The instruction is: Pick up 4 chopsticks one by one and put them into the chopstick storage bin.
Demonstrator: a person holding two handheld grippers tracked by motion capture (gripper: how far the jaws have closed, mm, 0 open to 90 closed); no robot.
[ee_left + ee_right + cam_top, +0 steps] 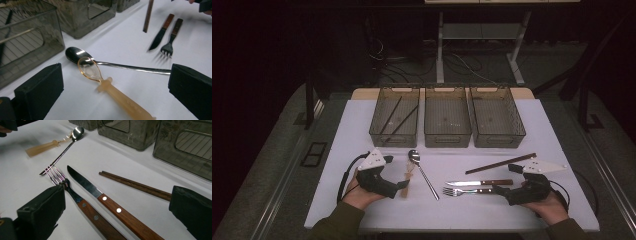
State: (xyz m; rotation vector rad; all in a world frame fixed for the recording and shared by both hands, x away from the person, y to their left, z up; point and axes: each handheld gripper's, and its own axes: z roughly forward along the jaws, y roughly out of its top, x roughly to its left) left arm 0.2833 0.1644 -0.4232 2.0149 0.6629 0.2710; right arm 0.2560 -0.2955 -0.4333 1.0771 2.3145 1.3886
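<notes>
My left gripper (403,185) rests low on the white table (362,130), jaws open wide. In the left gripper view an amber plastic spoon (120,97) lies between the open jaws of that gripper (115,78), untouched, its clear bowl overlapping a metal spoon (75,53). My right gripper (500,190) is open too. In the right gripper view the wooden handles of a fork (87,210) and a knife (117,210) lie between that gripper's (117,197) jaws, flat on the table. A pair of dark chopsticks (135,185) lies just beyond the knife.
Three smoky see-through bins stand in a row at the back; the left bin (394,116) holds dark chopsticks, while the middle bin (447,116) and right bin (497,116) look bare. The table's front edge runs just below both hands.
</notes>
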